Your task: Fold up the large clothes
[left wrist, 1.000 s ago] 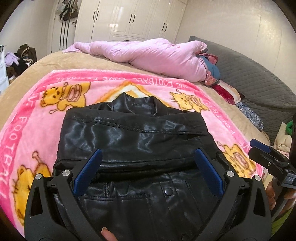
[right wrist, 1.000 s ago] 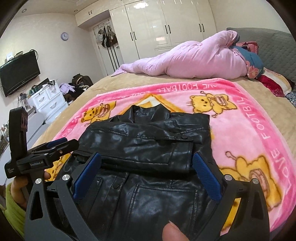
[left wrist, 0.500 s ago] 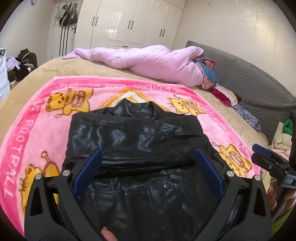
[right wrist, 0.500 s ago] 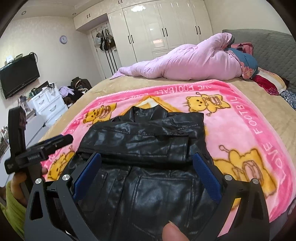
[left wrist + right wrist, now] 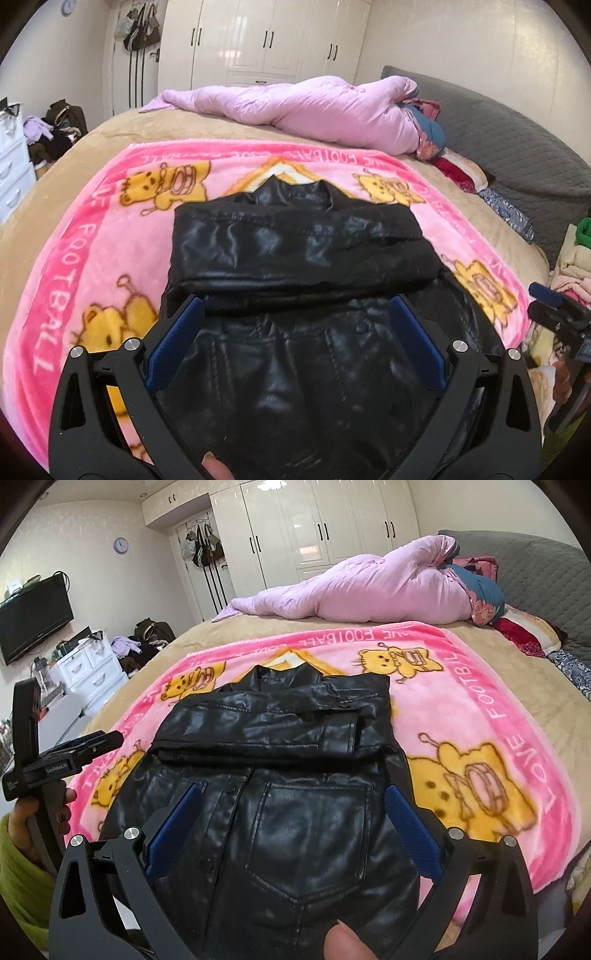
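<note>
At frame centre the black leather jacket lies sleeves-folded for halving; left gripper and right gripper hover wide-jawed, empty.

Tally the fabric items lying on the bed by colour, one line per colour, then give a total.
Black: 1, the leather jacket
Bright pink: 1, the cartoon blanket
Pale pink: 1, the rolled quilt
Total: 3, leaving out the pillows at the headboard, which are partly hidden.

black leather jacket | sleeves folded across chest | flat on blanket
</note>
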`<state>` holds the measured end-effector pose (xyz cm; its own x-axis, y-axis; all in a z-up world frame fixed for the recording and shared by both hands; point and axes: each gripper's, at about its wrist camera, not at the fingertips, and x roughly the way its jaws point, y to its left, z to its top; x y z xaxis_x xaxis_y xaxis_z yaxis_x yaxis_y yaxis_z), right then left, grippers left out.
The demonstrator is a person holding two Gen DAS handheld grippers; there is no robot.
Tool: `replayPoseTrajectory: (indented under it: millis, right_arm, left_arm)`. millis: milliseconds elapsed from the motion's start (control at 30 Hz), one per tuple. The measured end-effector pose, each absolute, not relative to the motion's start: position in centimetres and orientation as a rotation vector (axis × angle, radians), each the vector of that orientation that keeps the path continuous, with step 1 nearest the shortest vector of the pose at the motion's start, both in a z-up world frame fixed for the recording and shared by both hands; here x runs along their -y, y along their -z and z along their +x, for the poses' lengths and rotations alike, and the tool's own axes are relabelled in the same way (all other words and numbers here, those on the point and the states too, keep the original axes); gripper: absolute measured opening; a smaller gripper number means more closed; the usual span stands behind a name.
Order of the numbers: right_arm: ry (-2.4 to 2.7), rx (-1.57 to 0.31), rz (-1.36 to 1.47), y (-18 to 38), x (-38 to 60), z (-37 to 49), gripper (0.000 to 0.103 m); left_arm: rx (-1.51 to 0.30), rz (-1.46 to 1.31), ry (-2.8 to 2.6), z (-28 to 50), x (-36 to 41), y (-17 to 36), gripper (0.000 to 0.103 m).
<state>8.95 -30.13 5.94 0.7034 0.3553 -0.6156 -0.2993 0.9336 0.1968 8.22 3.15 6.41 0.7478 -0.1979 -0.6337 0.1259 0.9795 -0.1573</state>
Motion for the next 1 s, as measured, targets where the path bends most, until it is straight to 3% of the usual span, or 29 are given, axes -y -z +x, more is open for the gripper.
replayPoseTrajectory:
  millis: [1000]
  right_arm:
    - [-0.265, -0.790, 0.111, -2.6, 33.6, 4.3, 0.099]
  left_arm:
    - [-0.867, -0.115, 0.046, 1.3, -11.6, -0.8, 0.094]
